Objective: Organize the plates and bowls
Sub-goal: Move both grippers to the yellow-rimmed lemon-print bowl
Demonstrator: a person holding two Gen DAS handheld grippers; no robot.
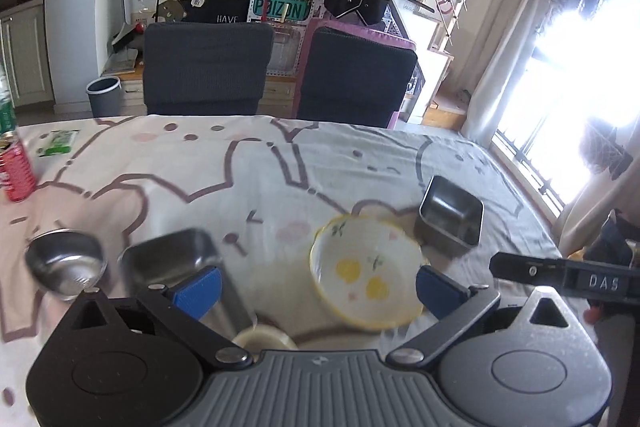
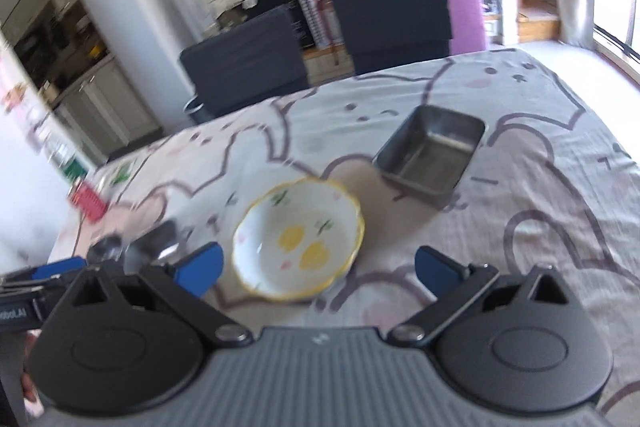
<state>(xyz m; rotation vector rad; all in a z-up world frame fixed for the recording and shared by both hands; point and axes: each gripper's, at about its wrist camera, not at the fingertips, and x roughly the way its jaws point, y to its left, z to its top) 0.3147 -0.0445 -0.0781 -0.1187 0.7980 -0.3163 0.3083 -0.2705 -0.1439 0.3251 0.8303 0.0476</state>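
One lemon bowl (image 2: 298,241) sits upright.

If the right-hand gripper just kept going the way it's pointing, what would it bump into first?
Most likely the yellow-rimmed bowl, which lies just ahead between the open right gripper fingers, slightly left of centre. Depth is hard to judge, so it could meet the tablecloth just short of the bowl.
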